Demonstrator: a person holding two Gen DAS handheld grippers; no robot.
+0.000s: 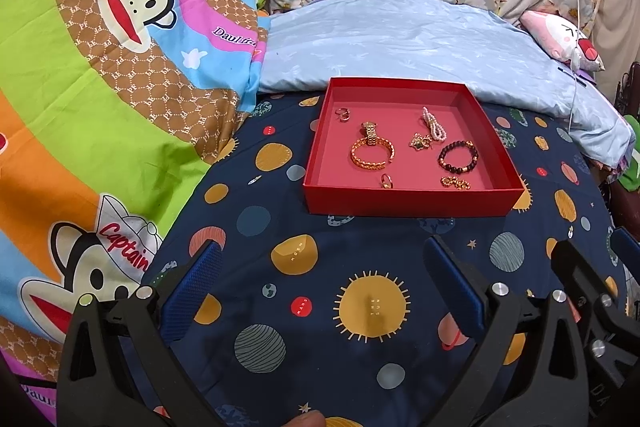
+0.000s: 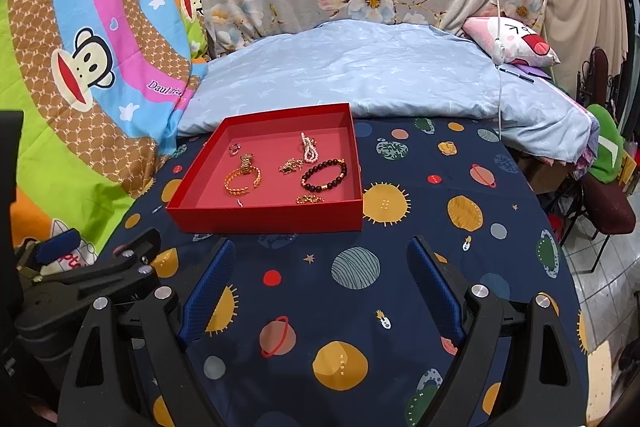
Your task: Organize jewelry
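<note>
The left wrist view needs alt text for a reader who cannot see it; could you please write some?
A shallow red tray on a planet-print bedsheet holds a gold bangle, a dark beaded bracelet, a pearl strand and small rings. The open left tool hovers in front of it, empty.

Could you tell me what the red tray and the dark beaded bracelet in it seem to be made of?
Red tray: likely matte cardboard, judging by its thin, straight walls and crisp corners. Dark beaded bracelet: glossy round beads, possibly stone, wood or glass, with a few gold-coloured spacers; the look leaves it open.
</note>
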